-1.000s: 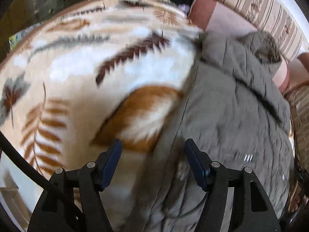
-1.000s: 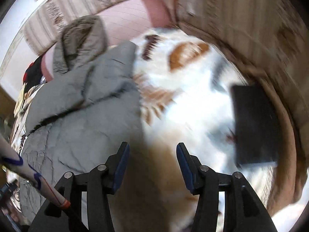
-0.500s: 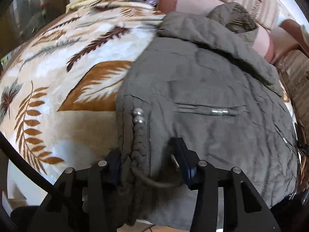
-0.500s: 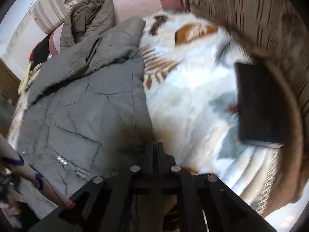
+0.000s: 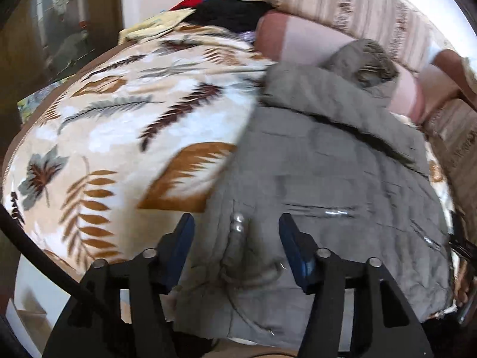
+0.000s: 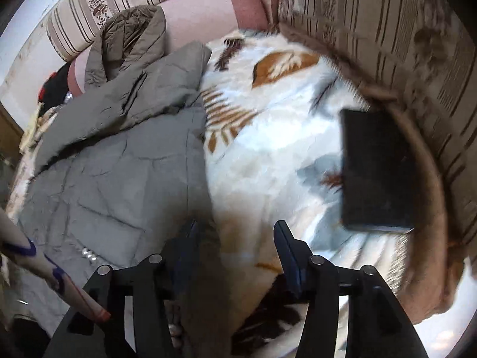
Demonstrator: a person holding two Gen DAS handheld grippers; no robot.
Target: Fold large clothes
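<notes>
Both grippers hang with jaws spread wide and nothing in them: left gripper (image 5: 237,235) over the near hem of the grey quilted jacket (image 5: 342,179), right gripper (image 6: 235,244) straddling that jacket's right-hand edge (image 6: 196,155), one finger over fabric, the other over the leaf-print blanket (image 6: 268,137). And the jacket lies flat on the blanket, on a sofa, hood (image 6: 131,32) pushed up against the pink bolster (image 6: 202,15) at the back! Between the left fingers sit a braided drawcord (image 5: 235,247) and its two silvery beads (image 5: 237,222), with a pocket zip (image 5: 322,211) just beside. For a clean fold, my read is each tool should bite the hem near its own corner, taking both layers of cloth rather than the cord alone, since that cord would likely slip out or pull the hem crooked. Lift evenly, carry towards the hood. As for containers, none is visible; a dark flat slab (image 6: 375,170), perhaps a tablet, rests on the blanket near the striped cushion (image 6: 387,29), apart from the jacket, and dark clothes (image 5: 232,12) are piled at the far end.
</notes>
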